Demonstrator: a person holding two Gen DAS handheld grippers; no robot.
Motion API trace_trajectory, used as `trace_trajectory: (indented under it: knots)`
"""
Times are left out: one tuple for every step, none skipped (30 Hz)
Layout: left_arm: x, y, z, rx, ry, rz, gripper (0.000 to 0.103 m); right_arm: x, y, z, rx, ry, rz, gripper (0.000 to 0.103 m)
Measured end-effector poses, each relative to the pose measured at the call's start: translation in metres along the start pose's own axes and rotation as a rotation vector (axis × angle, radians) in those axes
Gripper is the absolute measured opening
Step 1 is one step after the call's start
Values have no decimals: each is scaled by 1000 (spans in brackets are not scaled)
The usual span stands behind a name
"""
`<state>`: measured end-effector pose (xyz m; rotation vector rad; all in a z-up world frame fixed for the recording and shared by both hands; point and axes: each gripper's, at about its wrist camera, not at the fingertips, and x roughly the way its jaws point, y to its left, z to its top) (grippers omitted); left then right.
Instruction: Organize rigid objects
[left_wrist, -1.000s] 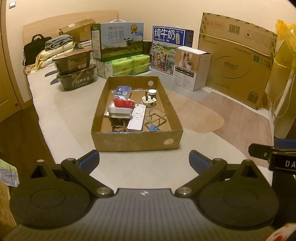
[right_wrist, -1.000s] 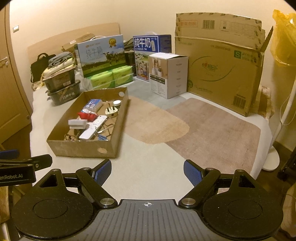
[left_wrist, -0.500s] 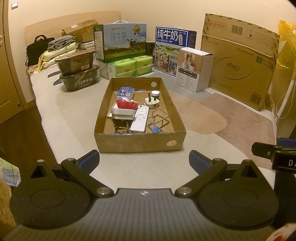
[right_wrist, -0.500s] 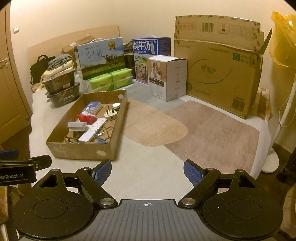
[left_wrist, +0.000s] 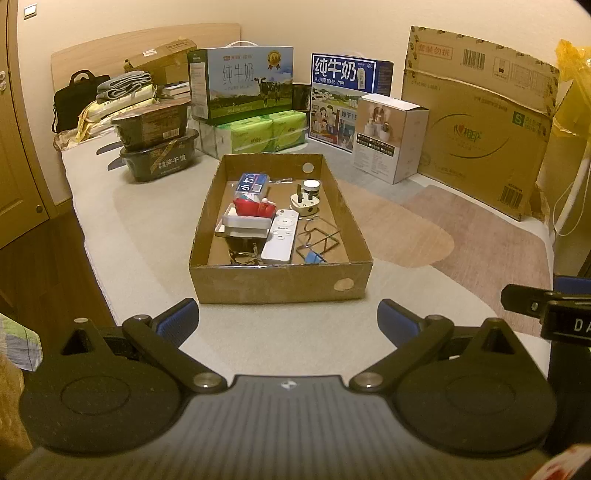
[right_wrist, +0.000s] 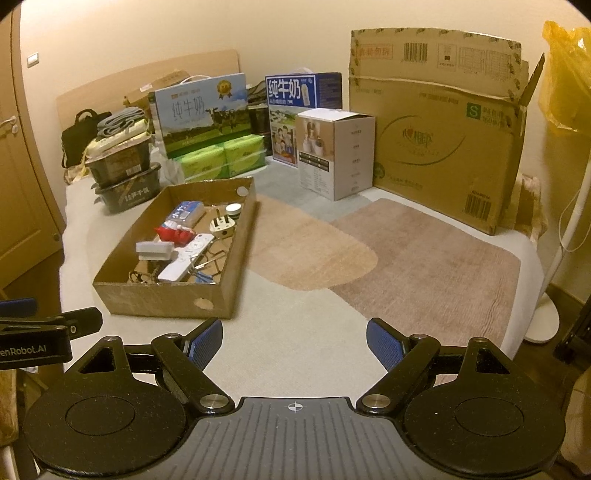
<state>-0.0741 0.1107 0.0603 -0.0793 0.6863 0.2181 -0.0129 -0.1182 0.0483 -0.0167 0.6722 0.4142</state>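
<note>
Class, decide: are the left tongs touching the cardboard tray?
Apart. The left wrist view shows the left tongs open, with bare mat between their fingertips and the cardboard tray.

White remote (left_wrist: 279, 236) flat inside cardboard tray (left_wrist: 280, 282).

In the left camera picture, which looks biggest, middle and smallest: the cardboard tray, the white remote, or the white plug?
Largest to smallest, as they look in the left wrist view:
1. Cardboard tray, by far.
2. White remote, lying inside the tray.
3. White plug, farther back in the tray, so it may look a little smaller than it is.
</note>
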Motion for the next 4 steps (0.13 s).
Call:
trace_trajectory:
  knots:
    - [0, 0, 0, 0, -3, -2, 103, 1, 0, 0, 0, 1, 0, 85]
    - [0, 1, -1, 0, -8, -2, 102, 1, 0, 0, 1, 2, 0, 85]
    - [-1, 1, -1, -1, -10, -3, 102, 1, 0, 0, 1, 2, 0, 85]
    - [-1, 1, -1, -4, -10, -8, 102, 1, 0, 0, 1, 2, 0, 85]
